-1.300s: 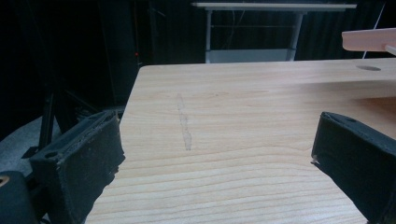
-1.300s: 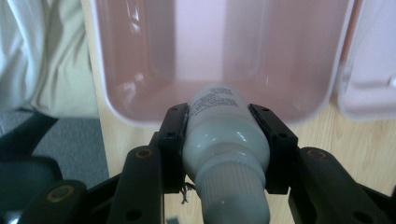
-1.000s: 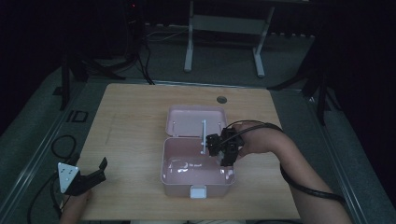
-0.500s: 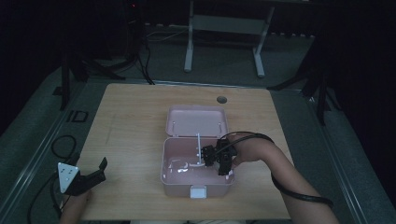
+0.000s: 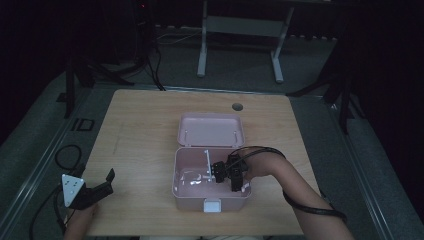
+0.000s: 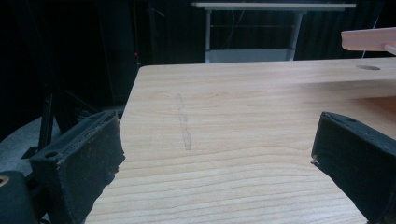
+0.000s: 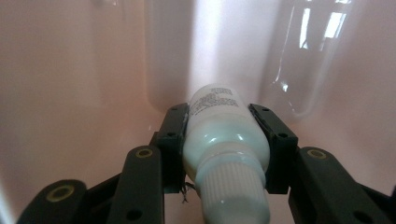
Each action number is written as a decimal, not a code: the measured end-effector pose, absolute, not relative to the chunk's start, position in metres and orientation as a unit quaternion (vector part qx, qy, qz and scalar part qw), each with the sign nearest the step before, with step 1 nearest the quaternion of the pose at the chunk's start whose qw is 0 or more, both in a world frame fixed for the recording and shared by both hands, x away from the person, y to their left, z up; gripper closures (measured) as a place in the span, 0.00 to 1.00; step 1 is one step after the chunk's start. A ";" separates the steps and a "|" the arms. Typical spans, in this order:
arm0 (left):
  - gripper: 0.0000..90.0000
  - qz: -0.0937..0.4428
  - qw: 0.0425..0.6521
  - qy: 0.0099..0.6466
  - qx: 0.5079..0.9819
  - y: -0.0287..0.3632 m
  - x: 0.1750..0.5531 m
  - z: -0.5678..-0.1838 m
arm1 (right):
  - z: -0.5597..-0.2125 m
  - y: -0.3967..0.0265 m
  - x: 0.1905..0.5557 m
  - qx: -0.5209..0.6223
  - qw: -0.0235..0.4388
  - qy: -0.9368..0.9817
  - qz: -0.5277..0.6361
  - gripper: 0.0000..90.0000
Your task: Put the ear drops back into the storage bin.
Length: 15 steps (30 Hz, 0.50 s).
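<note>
Bottle (image 7: 219, 140), clamped in right gripper (image 7: 224, 135), faces pink box (image 5: 182, 187) wall.

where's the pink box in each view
High view: the pink box sits open at table centre, the right gripper lowered into it.
Left gripper view: an edge of the pink box at the top right corner.
Right gripper view: its pink inner wall lies behind the white bottle held by the fingers.
Shared landmark: the pink plastic of the box itself.

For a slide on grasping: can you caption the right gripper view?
Right gripper clamps a small white plastic bottle with a ribbed cap inside the pale pink plastic box.
</note>
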<state>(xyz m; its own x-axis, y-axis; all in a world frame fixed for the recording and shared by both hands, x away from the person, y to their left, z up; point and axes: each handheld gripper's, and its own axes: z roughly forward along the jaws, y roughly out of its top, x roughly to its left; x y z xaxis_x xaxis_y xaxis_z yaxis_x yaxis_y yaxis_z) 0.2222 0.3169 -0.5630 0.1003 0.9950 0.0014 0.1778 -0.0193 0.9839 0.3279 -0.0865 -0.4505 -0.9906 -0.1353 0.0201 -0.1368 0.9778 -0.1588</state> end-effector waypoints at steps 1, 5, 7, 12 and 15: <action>0.02 0.430 0.475 0.515 0.570 0.317 0.222 -0.563 | -0.453 -0.087 0.328 0.070 0.004 -0.994 0.082 0.66; 0.02 0.430 0.475 0.514 0.570 0.317 0.222 -0.563 | -0.463 -0.085 0.328 0.068 0.008 -0.994 0.087 0.66; 0.02 0.430 0.475 0.515 0.570 0.317 0.222 -0.563 | -0.467 -0.084 0.329 0.071 0.011 -0.993 0.090 0.66; 0.02 0.430 0.475 0.514 0.570 0.317 0.222 -0.563 | -0.476 -0.082 0.330 0.068 0.012 -0.992 0.102 0.66; 0.02 0.430 0.476 0.514 0.569 0.317 0.222 -0.563 | -0.478 -0.082 0.331 0.069 0.012 -0.992 0.101 0.66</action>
<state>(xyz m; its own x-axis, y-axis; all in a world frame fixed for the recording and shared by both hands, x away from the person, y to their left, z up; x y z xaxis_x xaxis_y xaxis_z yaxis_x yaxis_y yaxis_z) 0.2223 0.3170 -0.5630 0.1003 0.9950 0.0006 0.1764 -0.0184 0.9842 0.3307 -0.0824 -0.4780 -0.9903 -0.1340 0.0376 -0.1388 0.9700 -0.1998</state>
